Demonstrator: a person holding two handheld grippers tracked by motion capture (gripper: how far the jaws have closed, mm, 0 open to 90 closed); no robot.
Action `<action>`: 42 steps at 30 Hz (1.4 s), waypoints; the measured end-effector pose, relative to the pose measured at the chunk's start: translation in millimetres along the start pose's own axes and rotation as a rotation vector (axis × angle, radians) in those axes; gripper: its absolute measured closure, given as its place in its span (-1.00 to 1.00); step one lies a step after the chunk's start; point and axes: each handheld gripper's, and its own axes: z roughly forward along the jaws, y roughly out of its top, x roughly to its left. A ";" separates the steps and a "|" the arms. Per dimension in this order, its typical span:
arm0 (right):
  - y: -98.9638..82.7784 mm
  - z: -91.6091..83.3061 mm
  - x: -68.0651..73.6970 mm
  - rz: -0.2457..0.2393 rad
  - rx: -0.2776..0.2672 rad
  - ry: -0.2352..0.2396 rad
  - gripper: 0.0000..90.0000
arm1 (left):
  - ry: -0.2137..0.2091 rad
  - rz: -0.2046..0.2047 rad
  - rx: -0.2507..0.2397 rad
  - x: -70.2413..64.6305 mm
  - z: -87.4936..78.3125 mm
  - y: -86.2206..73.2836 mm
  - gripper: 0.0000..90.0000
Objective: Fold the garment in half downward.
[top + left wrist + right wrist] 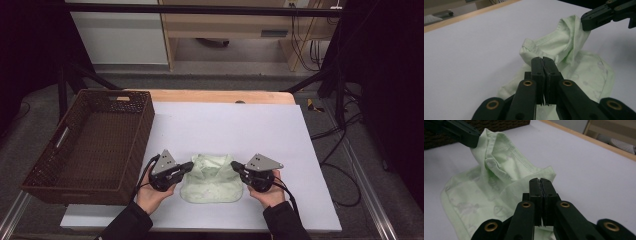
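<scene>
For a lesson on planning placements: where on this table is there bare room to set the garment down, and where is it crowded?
Free: the white sheet beyond the green garment, up to the wooden edge, and right of the right gripper. The brown basket is empty too. Crowded: between both grippers, left gripper included.

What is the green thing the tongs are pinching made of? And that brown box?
The pale green garment looks like soft, thin cotton cloth: it folds and wrinkles, has stitched hems and a faint print. The brown basket seems woven wicker or a plastic imitation; its walls show a tight plaited texture with cut-out handles. Both the left tongs and right tongs are shut on the garment.
</scene>
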 end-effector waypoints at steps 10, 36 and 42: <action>-15.3 -4.8 12.6 -0.023 0.046 0.067 0.98 | -0.027 0.015 0.069 -11.1 -5.2 -17.9 0.94; -25.7 -12.7 12.3 0.131 0.074 0.145 0.71 | -0.061 -0.152 0.082 -7.4 -12.5 -22.5 0.55; -16.8 -0.7 -0.8 0.182 0.076 0.082 1.00 | -0.043 -0.174 0.126 -1.0 2.7 -9.4 0.98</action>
